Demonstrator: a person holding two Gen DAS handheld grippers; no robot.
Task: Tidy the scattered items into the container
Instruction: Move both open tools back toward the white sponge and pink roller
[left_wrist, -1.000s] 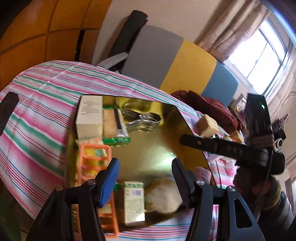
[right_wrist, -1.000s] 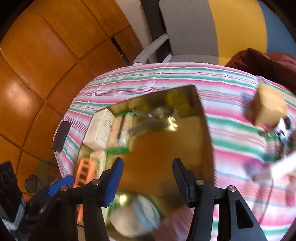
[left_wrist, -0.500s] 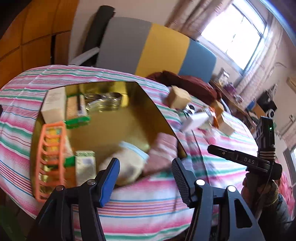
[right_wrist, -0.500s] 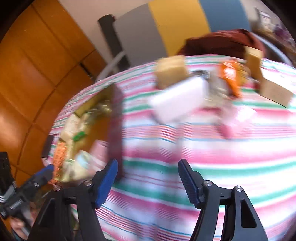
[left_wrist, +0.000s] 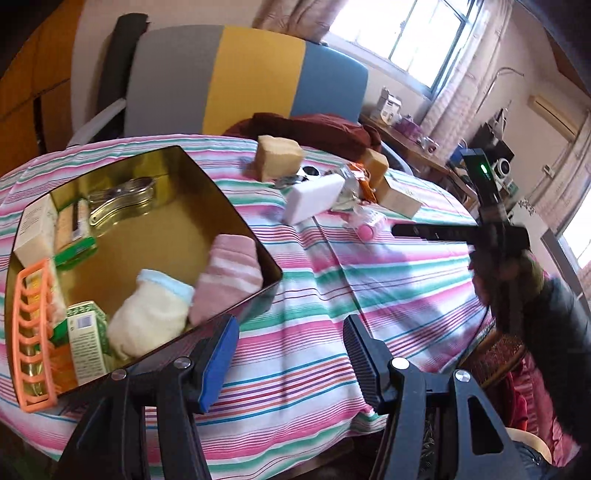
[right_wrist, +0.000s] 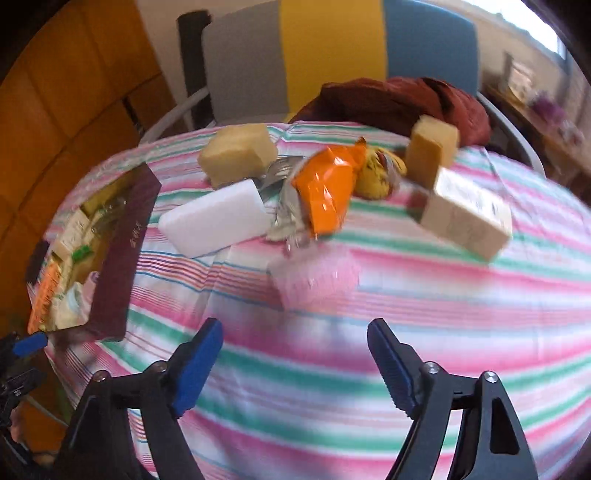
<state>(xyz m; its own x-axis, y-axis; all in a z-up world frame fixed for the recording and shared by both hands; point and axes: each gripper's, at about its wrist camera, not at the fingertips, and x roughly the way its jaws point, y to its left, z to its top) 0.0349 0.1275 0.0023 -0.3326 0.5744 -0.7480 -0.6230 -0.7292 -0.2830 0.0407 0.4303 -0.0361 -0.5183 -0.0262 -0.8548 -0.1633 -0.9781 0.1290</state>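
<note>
Both the left hand-held gripper (left_wrist: 291, 341) and right hand-held gripper (right_wrist: 295, 356) are hanging wide apart, empty, above the bench (right_wrist: 332, 387); socks (left_wrist: 225, 275) are lying in the tin (left_wrist: 258, 295).

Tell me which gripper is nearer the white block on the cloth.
Right. The right gripper faces the white block across bare cloth, jaws open. The left gripper hangs back at the tin's near corner, farther off, also open.

Socks (left_wrist: 225, 277) in tin (left_wrist: 236, 218) (left)
</note>
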